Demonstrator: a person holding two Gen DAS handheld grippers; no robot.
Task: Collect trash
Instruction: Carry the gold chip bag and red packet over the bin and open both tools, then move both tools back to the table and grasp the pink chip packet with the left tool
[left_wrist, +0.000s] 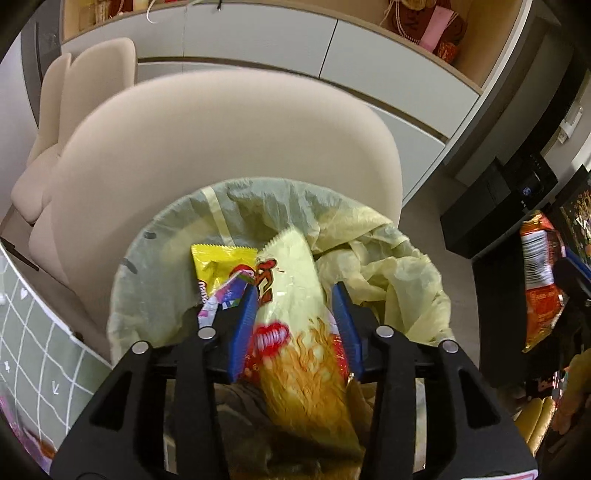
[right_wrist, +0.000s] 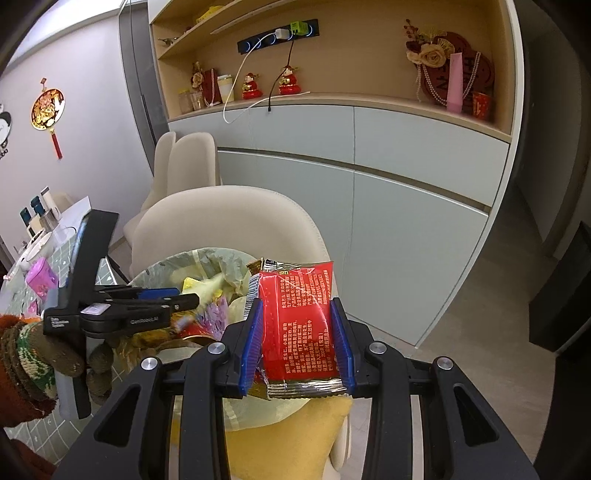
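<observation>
A round bin lined with a pale yellow bag stands right below my left gripper. The left gripper's blue pads stand apart, and a blurred pale yellow noodle wrapper lies loose between them, over the bin's mouth. A yellow wrapper and a pink-purple one lie in the bin beside it. My right gripper is shut on a red snack packet with a silver seam, held just right of the bin. That packet also shows at the right edge of the left wrist view.
A beige chair back rises right behind the bin, with another chair farther back. A table with a green grid cloth lies to the left. A knit-gloved hand holds the left gripper. A yellow cushion sits below the right gripper.
</observation>
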